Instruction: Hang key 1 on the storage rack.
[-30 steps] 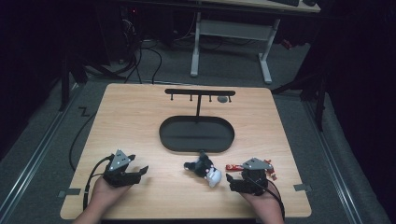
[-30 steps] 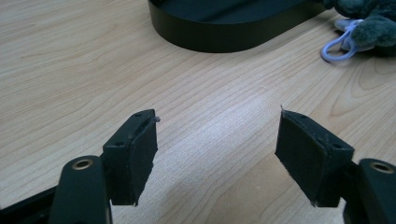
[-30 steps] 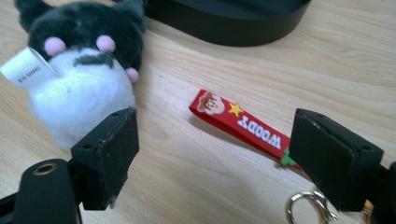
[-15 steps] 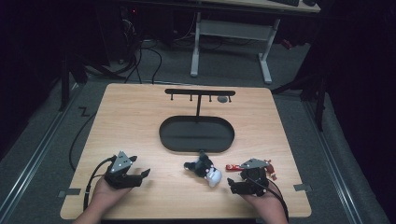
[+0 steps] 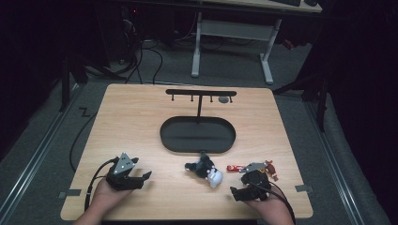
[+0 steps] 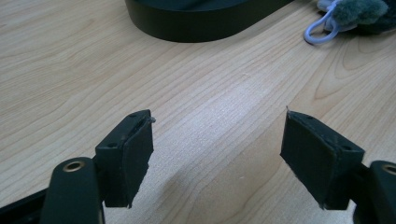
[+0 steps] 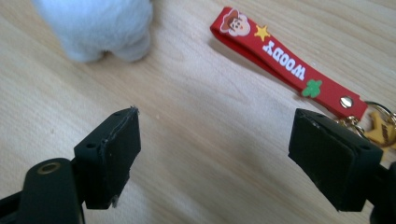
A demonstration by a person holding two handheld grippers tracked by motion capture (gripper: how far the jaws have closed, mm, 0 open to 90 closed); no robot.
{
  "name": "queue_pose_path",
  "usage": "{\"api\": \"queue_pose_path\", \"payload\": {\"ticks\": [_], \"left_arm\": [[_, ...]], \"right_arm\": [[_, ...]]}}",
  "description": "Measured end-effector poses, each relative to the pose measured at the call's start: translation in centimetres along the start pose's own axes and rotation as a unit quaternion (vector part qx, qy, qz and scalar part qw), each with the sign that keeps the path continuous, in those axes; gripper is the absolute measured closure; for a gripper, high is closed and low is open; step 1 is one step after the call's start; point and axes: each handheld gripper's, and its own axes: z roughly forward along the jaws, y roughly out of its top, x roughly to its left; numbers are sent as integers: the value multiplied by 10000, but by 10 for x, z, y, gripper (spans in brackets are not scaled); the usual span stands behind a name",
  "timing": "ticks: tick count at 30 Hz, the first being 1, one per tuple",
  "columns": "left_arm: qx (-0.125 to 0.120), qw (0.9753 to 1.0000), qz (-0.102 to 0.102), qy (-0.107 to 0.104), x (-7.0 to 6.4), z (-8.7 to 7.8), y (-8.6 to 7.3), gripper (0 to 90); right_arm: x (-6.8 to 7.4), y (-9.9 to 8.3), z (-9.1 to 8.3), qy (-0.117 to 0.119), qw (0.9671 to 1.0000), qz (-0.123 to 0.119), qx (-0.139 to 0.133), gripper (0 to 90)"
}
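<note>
A black and white plush toy (image 5: 205, 170) lies on the wooden table (image 5: 141, 122) in front of a black oval tray (image 5: 197, 134). A red Woody keychain strap (image 5: 233, 168) lies just to its right. My left gripper (image 5: 142, 177) rests open at the front left, pointing right toward the plush. In the left gripper view its gripper (image 6: 219, 135) has bare wood between the jaws, with the tray (image 6: 201, 18) and the plush (image 6: 362, 13) ahead. My right gripper (image 5: 238, 192) is open just in front of the strap. In the right gripper view its gripper (image 7: 217, 140) holds nothing; the strap (image 7: 280, 60) and the white plush (image 7: 98, 28) lie just beyond.
A black T-shaped rack (image 5: 201, 93) with small hooks rises from the tray's back; a small grey thing (image 5: 224, 99) hangs near its right end. A gold charm (image 7: 380, 128) is clipped to the strap's end. A white desk frame (image 5: 232, 33) stands on the floor behind.
Both hands have drifted slightly toward the table's near edge. Both grippers stay open, and the plush and strap have not moved.
</note>
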Motion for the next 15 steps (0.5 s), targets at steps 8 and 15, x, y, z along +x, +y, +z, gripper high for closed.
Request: {"api": "queue_pose_path", "payload": {"ticks": [8,15], "left_arm": [[50,9999,96,-24,-2,1,0,256],[70,9999,135,-46,-3,2,0,256]], "right_arm": [[-7,-1,-13,60,9992,-69,401,217],[-19,-5,-25,146,9981,54,598,273]]}}
